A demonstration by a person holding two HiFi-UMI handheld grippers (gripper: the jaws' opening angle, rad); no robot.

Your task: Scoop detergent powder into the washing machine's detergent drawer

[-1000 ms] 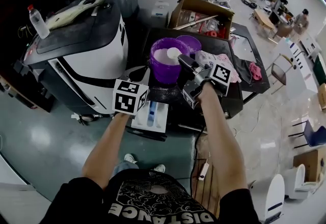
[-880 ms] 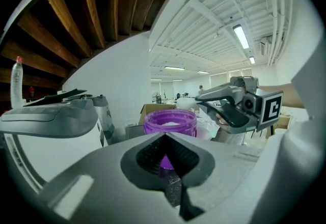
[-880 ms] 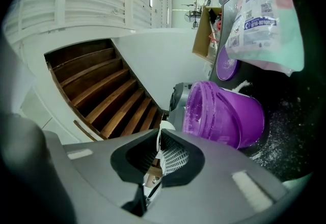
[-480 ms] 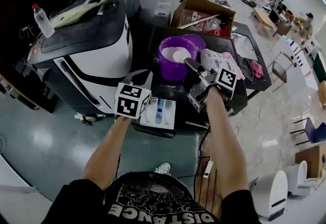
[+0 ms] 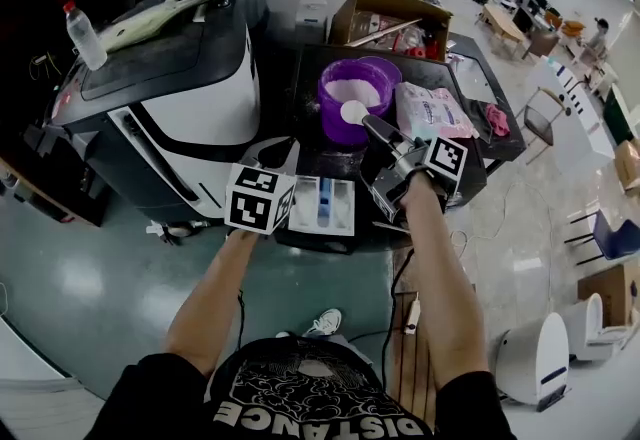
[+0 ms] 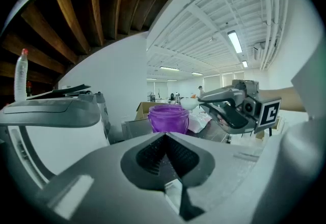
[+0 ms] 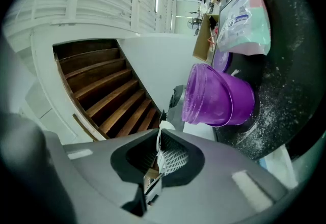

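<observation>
Starting with the head view: the left gripper (image 5: 270, 163) sits just left of the detergent drawer (image 5: 322, 206), which lies open at the near edge of the black table (image 5: 470, 78), white with a blue middle section. The right gripper (image 5: 378, 131) points at the purple tub (image 5: 352, 98) and the scoop (image 5: 353, 112) has its round white bowl right at the tub's near rim. You can see white powder inside the tub from up here. The washing machine (image 5: 170, 78) is off to the left with a bottle (image 5: 85, 36) on top. A detergent bag (image 5: 430, 113) lies right of the tub, and a cardboard box (image 5: 390, 18) sits behind it.

Left gripper view: its jaws are pressed together with nothing between them. From this low angle you only get the tub's side wall, no powder. It does show the right gripper from the side, with the scoop bowl sticking out level just past the tub's rim.

Right gripper view: this one settles the grip. The jaws are clamped on the scoop's thin white handle, which the head view mostly hides. The bowl itself is out of sight here. It also picks up loose powder grains (image 7: 275, 101) scattered on the table beside the tub.
</observation>
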